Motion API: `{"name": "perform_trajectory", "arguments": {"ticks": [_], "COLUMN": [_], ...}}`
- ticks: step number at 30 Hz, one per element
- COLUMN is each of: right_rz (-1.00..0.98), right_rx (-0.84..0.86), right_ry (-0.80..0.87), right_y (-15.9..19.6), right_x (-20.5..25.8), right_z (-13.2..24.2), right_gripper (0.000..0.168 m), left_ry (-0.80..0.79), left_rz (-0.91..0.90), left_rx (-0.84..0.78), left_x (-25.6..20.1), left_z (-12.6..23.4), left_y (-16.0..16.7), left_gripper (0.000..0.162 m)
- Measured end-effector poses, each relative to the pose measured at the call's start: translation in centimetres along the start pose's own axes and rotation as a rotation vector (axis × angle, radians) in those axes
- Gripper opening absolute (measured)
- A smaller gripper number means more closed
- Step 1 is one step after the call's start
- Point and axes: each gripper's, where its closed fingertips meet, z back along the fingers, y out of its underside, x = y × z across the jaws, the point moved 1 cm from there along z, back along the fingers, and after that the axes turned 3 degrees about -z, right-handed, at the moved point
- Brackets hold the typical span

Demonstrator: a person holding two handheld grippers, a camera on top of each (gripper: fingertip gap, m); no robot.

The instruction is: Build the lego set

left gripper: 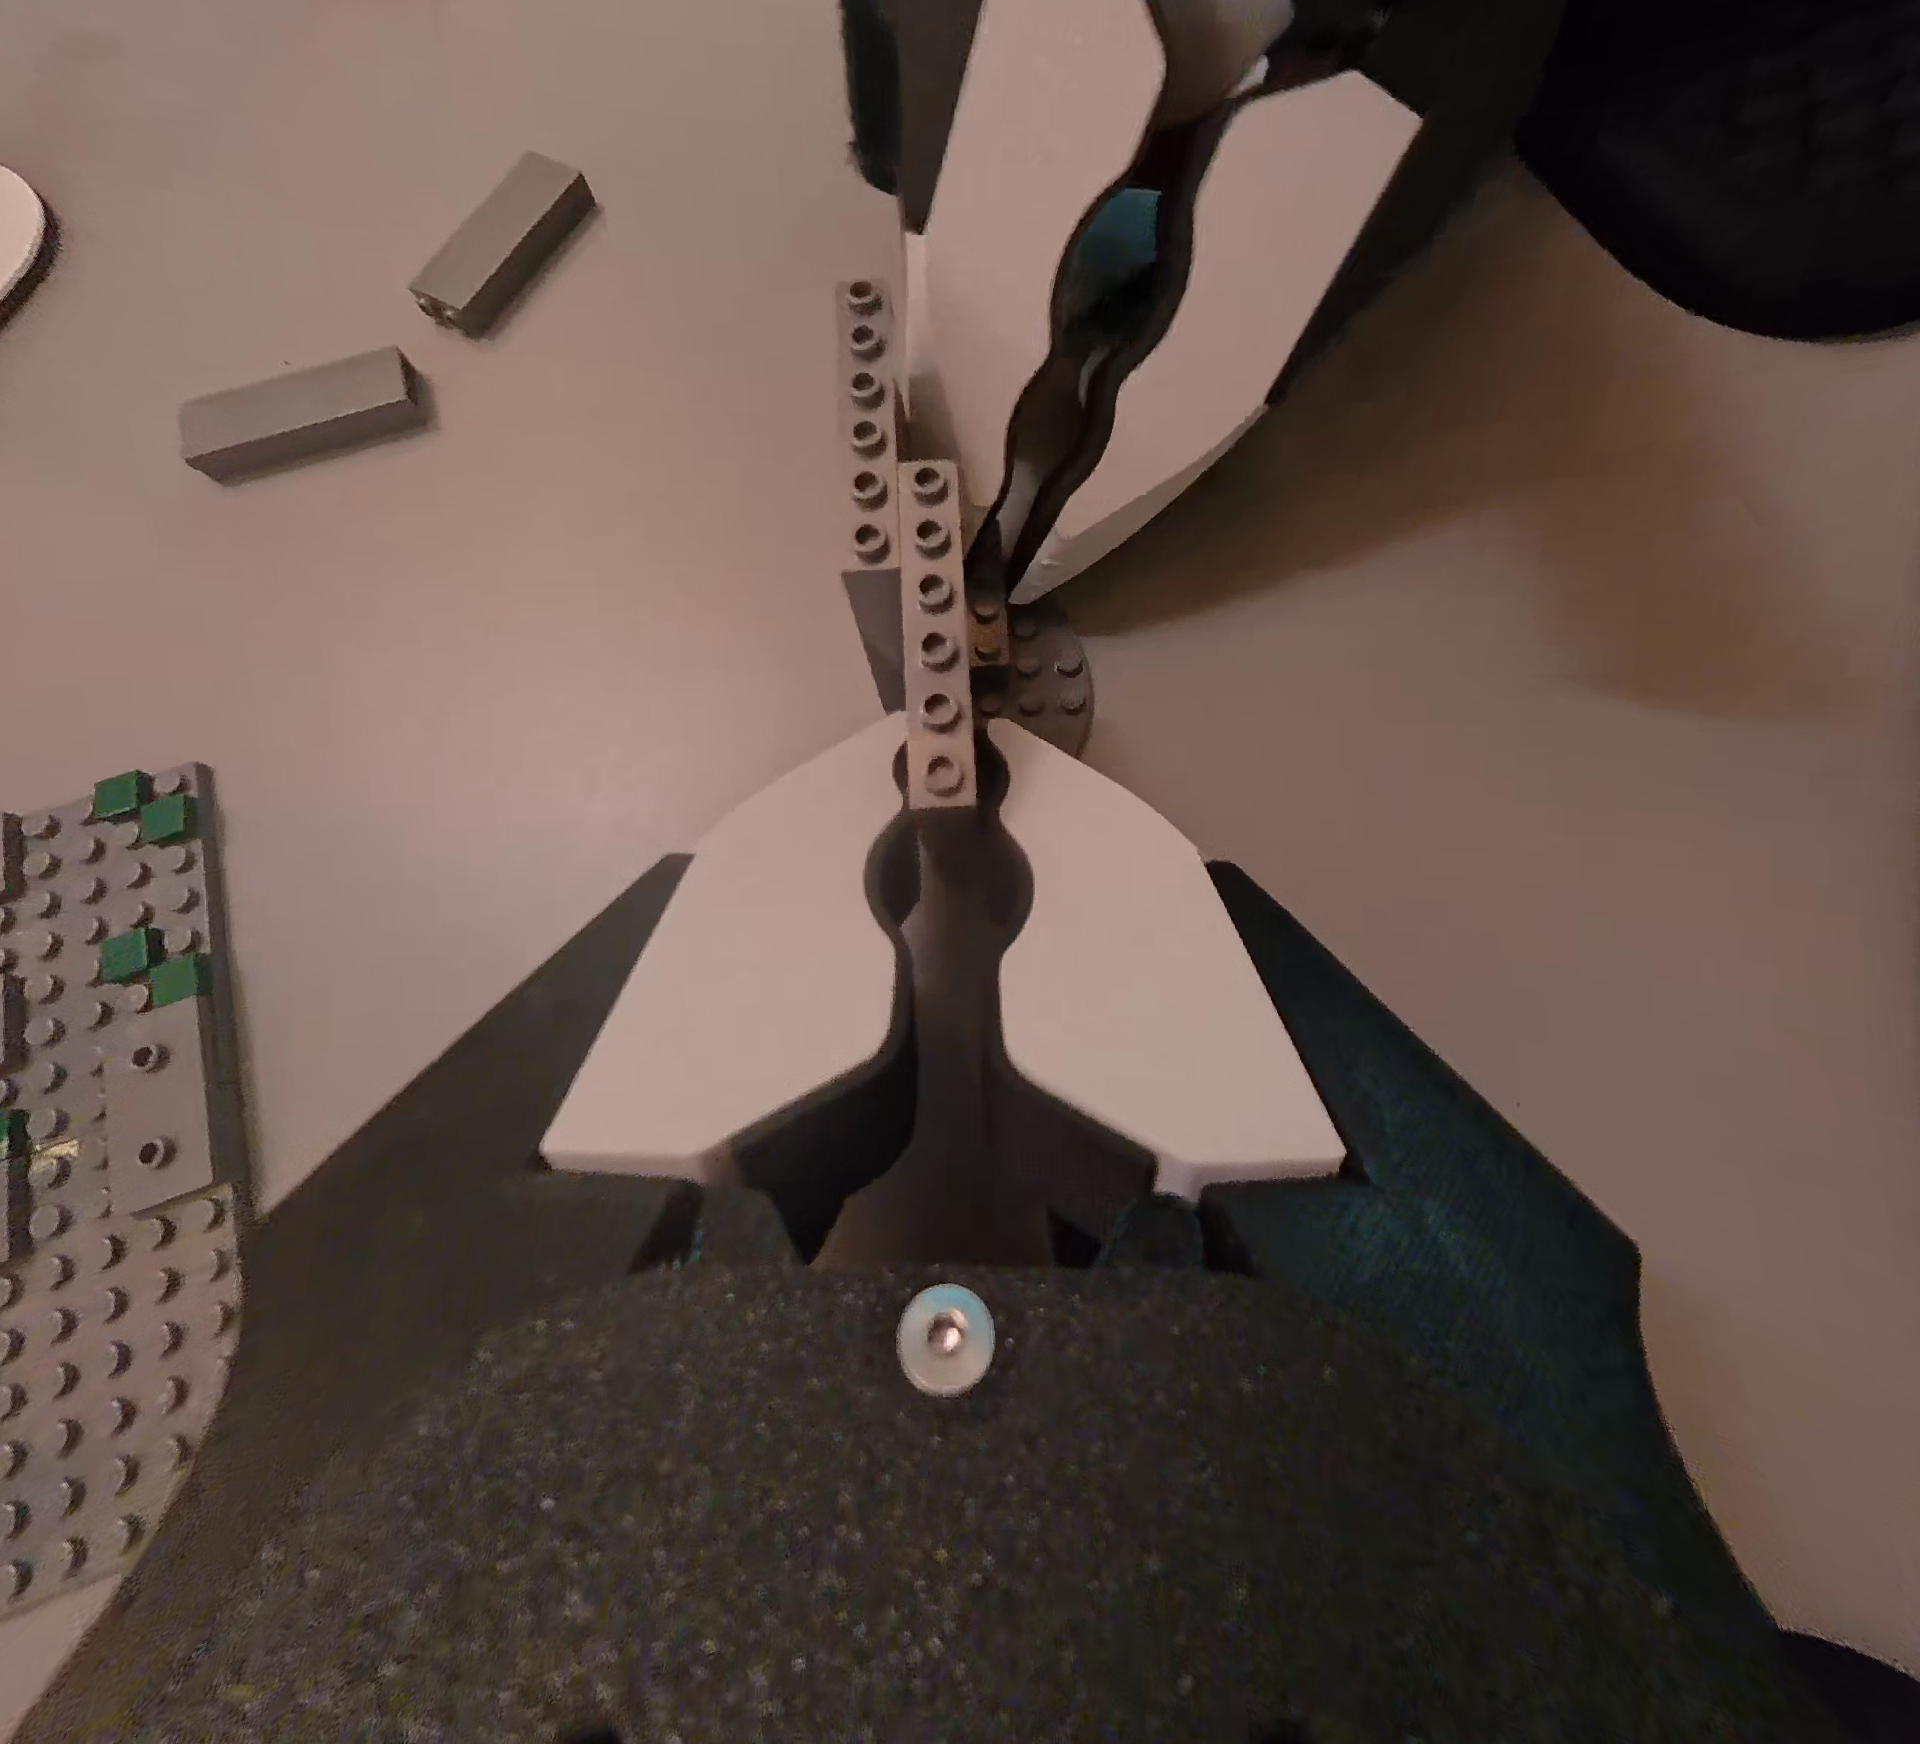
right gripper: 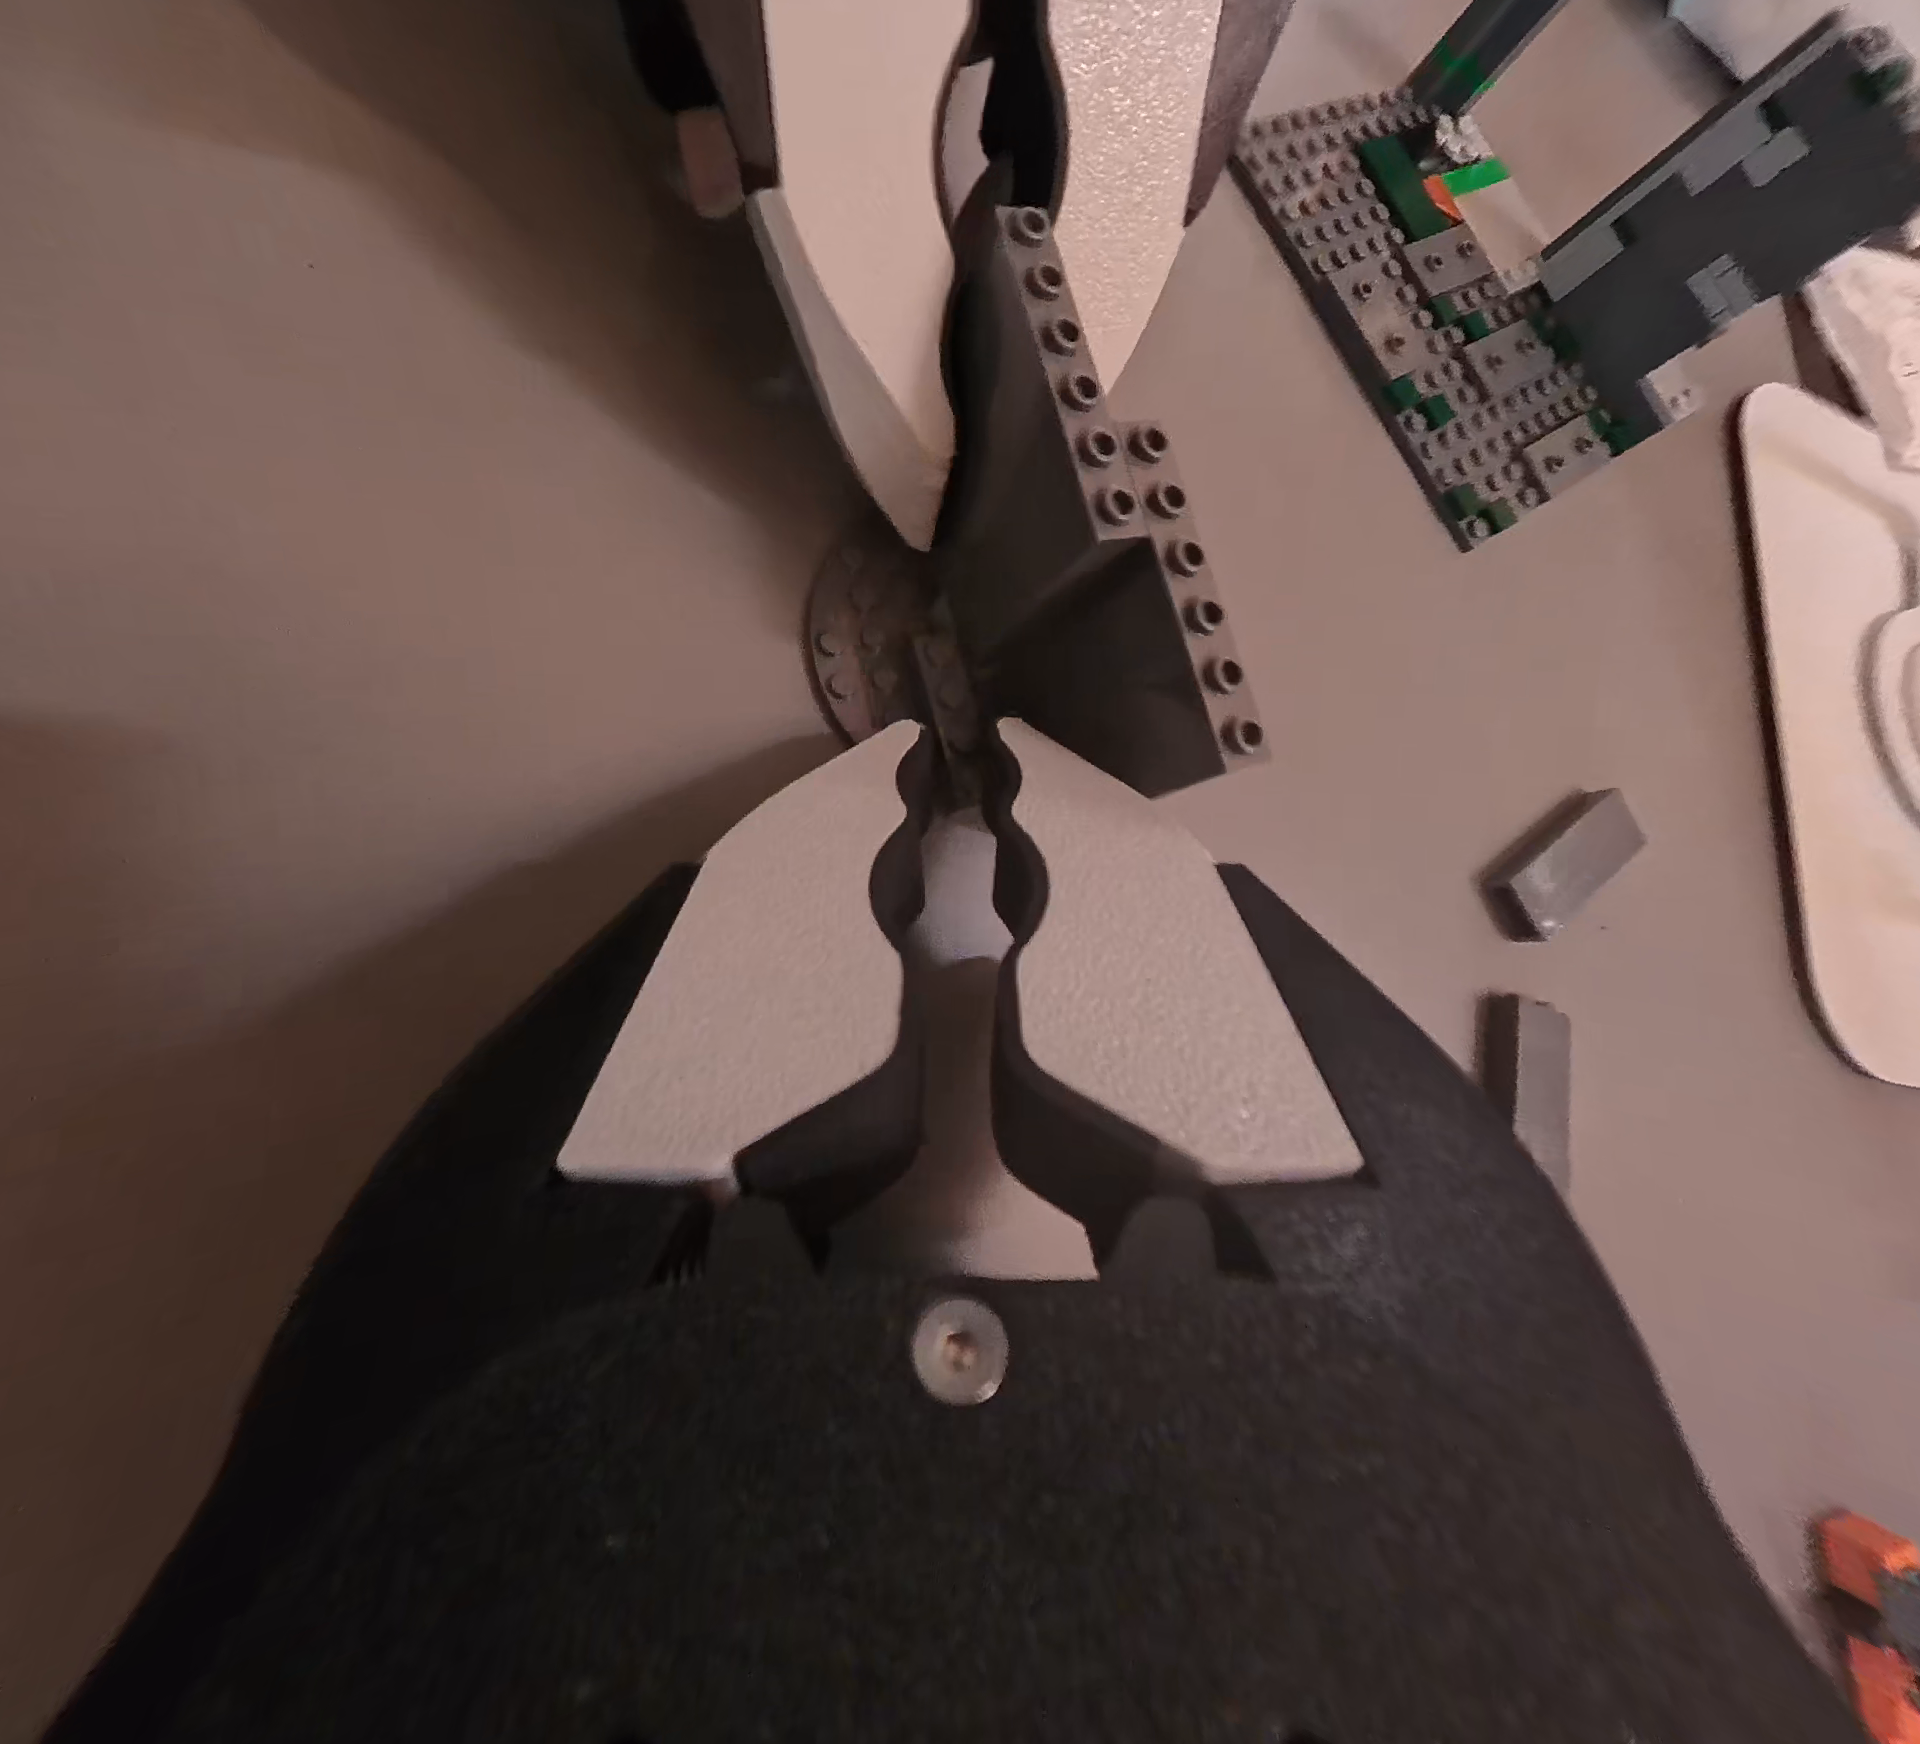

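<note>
Being rigid and light, the grey lego assembly (left gripper: 940, 634) is pinched at its ends by left gripper (left gripper: 951, 795) and right gripper (right gripper: 961, 764), jaws narrowed onto it.

Right gripper (right gripper: 961, 749) closed on a small dark studded piece (right gripper: 948, 707) above a round grey plate (right gripper: 857, 629). Left gripper (right gripper: 940, 489) opposite, fingers pinched on two joined grey slope bricks (right gripper: 1091, 614). Grey baseplate with green bits (right gripper: 1382, 292) at upper right. Two loose grey bricks (right gripper: 1564, 863) lie on the table (right gripper: 364, 447).
</note>
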Motion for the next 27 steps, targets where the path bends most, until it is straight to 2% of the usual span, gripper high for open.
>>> {"name": "perform_trajectory", "arguments": {"ticks": [8,12,16,20,23,27], "right_rz": [0.309,0.431,0.260,-0.009,-0.157,-0.156], "right_rx": [0.024,-0.004,-0.063,-0.085,-0.102,-0.065], "right_ry": [0.270,0.278,0.220,0.089,0.024,-0.024], "right_y": [-0.1,-0.2,-0.6,-0.1,0.4,0.7], "right_x": [0.4,1.6,1.3,1.1,0.9,1.2], "right_z": [0.2,0.3,0.7,1.4,1.7,1.2], "right_gripper": [0.007,0.000,0.000,0.000,0.009,0.014], "left_ry": [0.006,0.011,0.007,0.021,0.037,0.042], "left_rz": [0.041,0.032,-0.020,-0.023,-0.031,-0.052], "left_rx": [0.003,0.011,0.029,0.020,0.015,0.009], "left_x": [0.1,-0.1,-0.5,-0.6,-0.9,-1.0], "left_z": [-0.1,0.0,-0.1,0.0,0.0,-0.1], "left_y": [0.0,0.0,-0.1,0.0,-0.1,-0.1], "left_gripper": [0.006,0.006,0.007,0.007,0.007,0.007]}}
